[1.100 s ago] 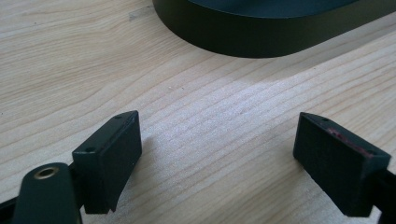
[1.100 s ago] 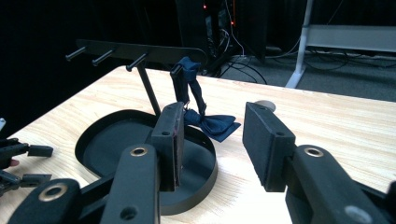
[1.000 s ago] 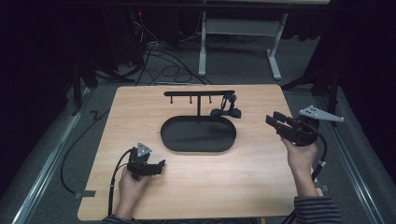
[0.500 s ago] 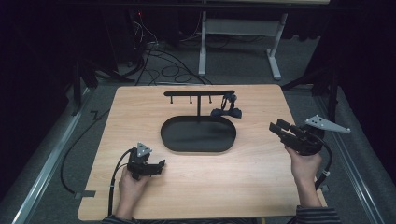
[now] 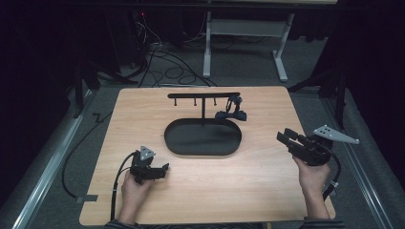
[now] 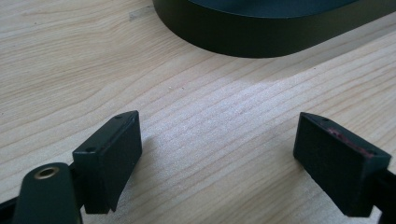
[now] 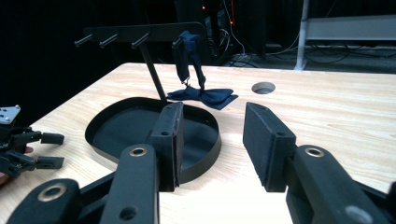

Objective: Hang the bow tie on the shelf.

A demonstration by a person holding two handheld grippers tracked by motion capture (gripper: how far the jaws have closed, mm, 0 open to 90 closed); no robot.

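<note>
A black oval tray (image 5: 203,153) lies mid-table, with a T-shaped peg rack (image 5: 203,95) standing at its far rim. From the rack's right end hangs a dark blue bow tie (image 5: 231,114), its bow resting on the wood beside the tray; the right gripper view shows the bow tie (image 7: 205,97) beyond the tray (image 7: 205,149). My left gripper (image 5: 165,169) rests on the table at the front left, open, jaws empty and pointing at the tray wall (image 6: 261,39). My right gripper (image 5: 285,137) is held near the table's right edge, open and empty, aimed at the tray.
The wooden table (image 5: 267,191) has a round cable hole (image 7: 263,87) behind the bow tie. A cable trails from each gripper. Floor cables and a desk frame (image 5: 243,33) lie beyond the far edge. My left gripper (image 7: 46,149) shows far left in the right gripper view.
My right gripper has drawn back toward the person and slightly right, away from the tray. The left gripper, tray and bow tie have not moved.
</note>
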